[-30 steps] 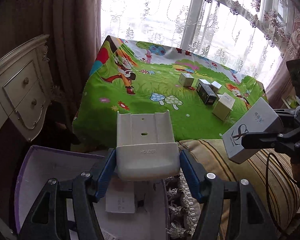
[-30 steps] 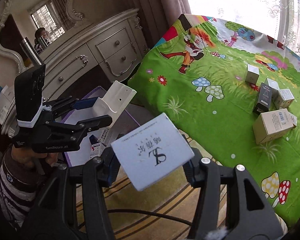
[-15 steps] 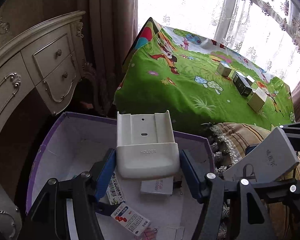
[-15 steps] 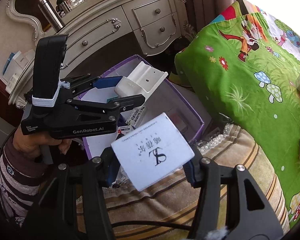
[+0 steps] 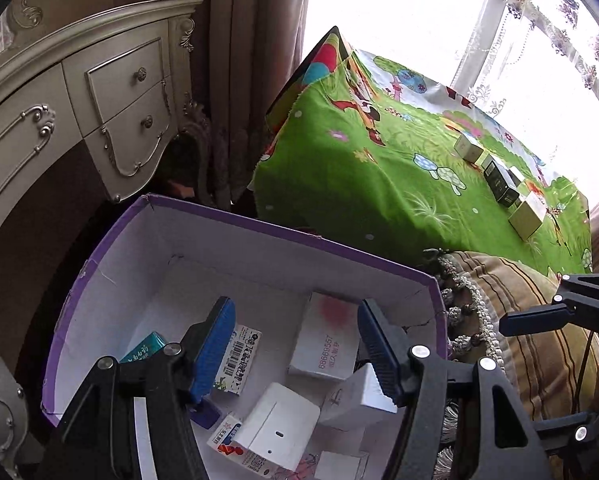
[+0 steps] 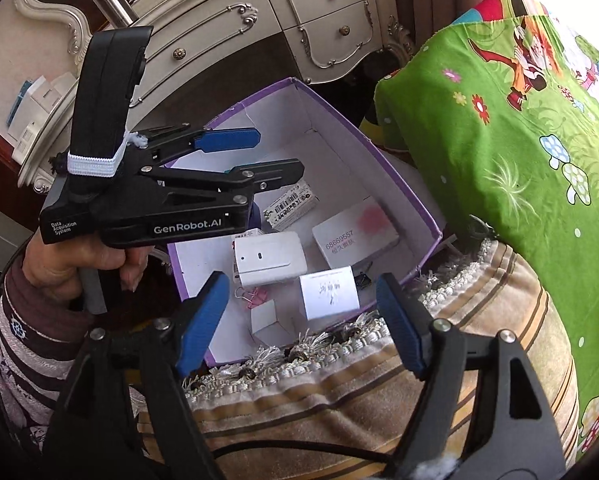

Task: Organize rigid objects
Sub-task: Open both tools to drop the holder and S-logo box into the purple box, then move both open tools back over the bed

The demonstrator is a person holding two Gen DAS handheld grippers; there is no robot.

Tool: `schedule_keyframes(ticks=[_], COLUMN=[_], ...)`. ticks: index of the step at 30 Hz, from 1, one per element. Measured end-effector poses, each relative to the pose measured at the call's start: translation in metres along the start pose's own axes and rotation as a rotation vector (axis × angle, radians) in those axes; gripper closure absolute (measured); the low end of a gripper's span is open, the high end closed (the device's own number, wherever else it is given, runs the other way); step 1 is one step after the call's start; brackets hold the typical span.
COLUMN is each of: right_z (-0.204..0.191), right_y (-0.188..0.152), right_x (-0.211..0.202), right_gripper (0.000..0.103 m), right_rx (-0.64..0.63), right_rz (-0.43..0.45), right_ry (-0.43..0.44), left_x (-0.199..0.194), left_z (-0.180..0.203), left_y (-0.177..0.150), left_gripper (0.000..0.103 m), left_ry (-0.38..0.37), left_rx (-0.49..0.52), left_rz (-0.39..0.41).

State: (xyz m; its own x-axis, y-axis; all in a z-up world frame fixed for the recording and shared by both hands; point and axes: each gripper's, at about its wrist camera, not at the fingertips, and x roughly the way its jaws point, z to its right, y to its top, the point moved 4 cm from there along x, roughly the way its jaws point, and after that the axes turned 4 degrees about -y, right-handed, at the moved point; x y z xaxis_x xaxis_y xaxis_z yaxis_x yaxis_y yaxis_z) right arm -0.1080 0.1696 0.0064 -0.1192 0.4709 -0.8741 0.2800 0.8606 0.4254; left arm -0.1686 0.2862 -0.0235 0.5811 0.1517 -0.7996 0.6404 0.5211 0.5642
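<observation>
**Two more drops into the purple box, a cluster of cartons yet to collect**

Both tools are hovering over the purple box (image 6: 395, 168) and both are empty. The left hand-held gripper (image 5: 295, 344) stands about half open with nothing between its blue pads; right below it the white holder (image 5: 279, 424) lies on its back on the box floor. The right hand-held gripper (image 6: 299, 320) has just been opening, jaws wide now, and nothing sits between them; the white carton with the brush-style logo (image 6: 329, 290) stands in the near corner of the box, by the fringed cushion (image 6: 379, 380).

Progress, as I judge it: the box is filling nicely, with at least six or seven items inside, including a teal packet (image 5: 143, 350) and a barcoded carton (image 5: 239, 356). What's left is over on the green cartoon-print surface (image 5: 379, 200): a small group of boxes (image 5: 499, 184), one dark and the others pale, sits well away near the window. So the next trip likely goes there.

On to the writing: the flat white box with the pink smudge (image 6: 355, 232) reads "68669557" in red, with small characters beneath that I can't make out. The left tool's body reads "GenRobot.AI" and "Data Acquisition System". The logo on the dropped carton is too blurred to read
</observation>
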Motion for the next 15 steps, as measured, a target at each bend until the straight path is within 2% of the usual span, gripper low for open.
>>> schedule_keyframes(ticks=[6,15], right_z=[0.016,0.06], right_y=[-0.007,-0.018], right_x=[-0.016,-0.047], right_gripper=[0.022,0.02], right_rx=[0.028,0.121], right_rz=[0.032,0.093], right_ry=[-0.029,-0.069], left_x=[-0.007,-0.012], left_z=[-0.01,-0.01], left_y=[0.004,0.012], left_gripper=[0.036,0.034], left_ry=[0.017,-0.013], left_rx=[-0.037,-0.091], left_rz=[0.021,0.055])
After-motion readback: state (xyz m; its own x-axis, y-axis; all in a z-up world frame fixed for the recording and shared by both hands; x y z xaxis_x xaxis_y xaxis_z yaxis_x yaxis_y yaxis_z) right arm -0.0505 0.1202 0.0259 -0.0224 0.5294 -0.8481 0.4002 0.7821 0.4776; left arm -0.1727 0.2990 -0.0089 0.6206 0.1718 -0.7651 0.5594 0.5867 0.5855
